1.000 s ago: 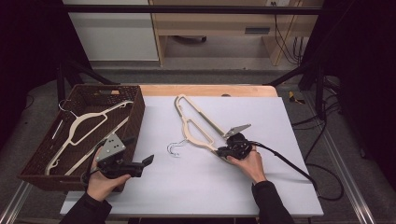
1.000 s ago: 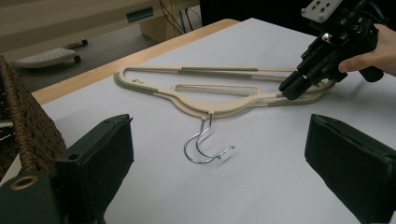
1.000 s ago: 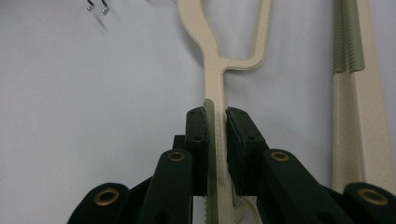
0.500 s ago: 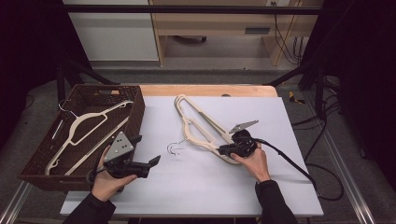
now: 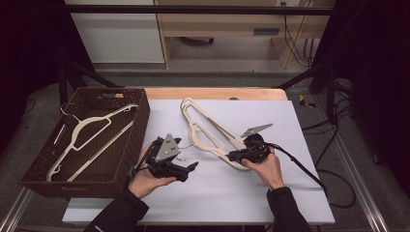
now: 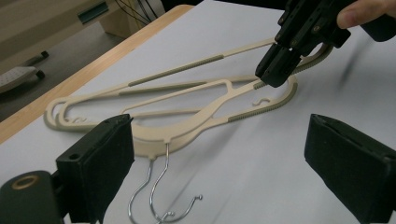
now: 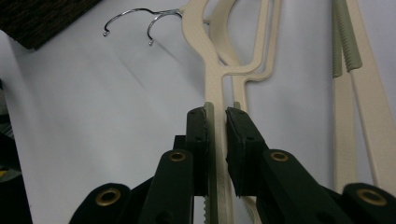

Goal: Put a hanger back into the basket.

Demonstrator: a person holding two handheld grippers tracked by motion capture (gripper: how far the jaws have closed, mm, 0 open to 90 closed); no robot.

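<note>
Gripping one ribbed shoulder of the cream plastic hangers with wire hooks, our right gripper clamps it; the left gripper gapes. We judge them light, stiff, slippery.

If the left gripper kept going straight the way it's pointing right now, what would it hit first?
Most likely the neck of the cream hangers, just above their wire hooks. The left gripper is open and aimed at that spot across the white mat, though depth is hard to judge.
</note>
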